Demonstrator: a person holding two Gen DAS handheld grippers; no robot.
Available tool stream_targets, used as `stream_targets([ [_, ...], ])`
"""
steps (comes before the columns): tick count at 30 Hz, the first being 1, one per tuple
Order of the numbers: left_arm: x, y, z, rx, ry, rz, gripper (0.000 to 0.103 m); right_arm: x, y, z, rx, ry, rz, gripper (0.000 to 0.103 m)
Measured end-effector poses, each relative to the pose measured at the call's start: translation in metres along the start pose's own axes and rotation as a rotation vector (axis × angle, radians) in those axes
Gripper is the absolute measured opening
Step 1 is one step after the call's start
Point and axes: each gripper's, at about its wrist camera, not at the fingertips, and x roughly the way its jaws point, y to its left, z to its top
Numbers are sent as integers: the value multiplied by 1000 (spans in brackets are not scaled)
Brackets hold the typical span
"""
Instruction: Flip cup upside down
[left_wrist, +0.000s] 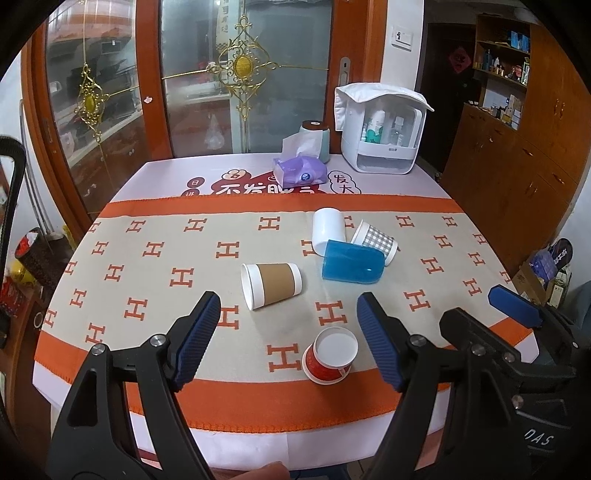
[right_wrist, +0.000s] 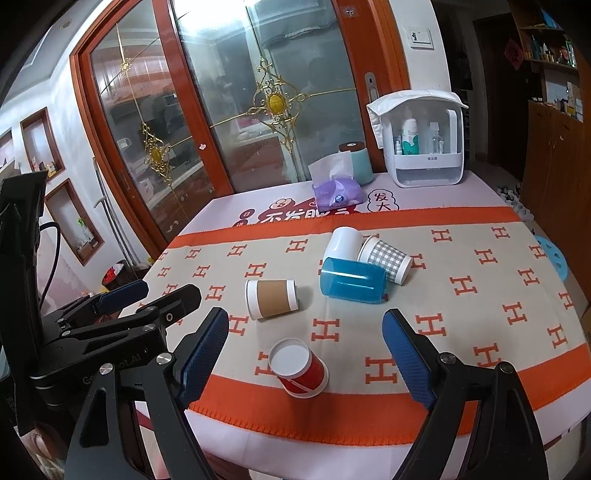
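Several cups lie on their sides on the orange-and-beige cloth. A red paper cup (left_wrist: 330, 355) (right_wrist: 299, 368) lies nearest the front edge. A brown-sleeved paper cup (left_wrist: 270, 284) (right_wrist: 271, 298) lies mid-table. A blue translucent cup (left_wrist: 352, 266) (right_wrist: 352, 280), a white cup (left_wrist: 327, 229) (right_wrist: 343, 242) and a grey checked cup (left_wrist: 375, 242) (right_wrist: 386, 258) lie bunched behind. My left gripper (left_wrist: 286, 314) is open and empty above the front edge, with the red cup between its fingers in view. My right gripper (right_wrist: 304, 328) is open and empty just to its right; it also shows in the left wrist view (left_wrist: 476, 308).
A purple tissue pack (left_wrist: 300, 173) (right_wrist: 337, 194), a teal roll (left_wrist: 321, 142) and a white storage box (left_wrist: 382, 142) (right_wrist: 424, 147) stand at the table's far end. Glass sliding doors are behind, wooden cabinets to the right. A blue stool (right_wrist: 552, 254) stands right of the table.
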Motion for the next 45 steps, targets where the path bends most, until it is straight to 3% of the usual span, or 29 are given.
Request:
stream_targets([
  [45,4,4,-1,6,7,11,74,5,-3,0,3,13,3,87],
])
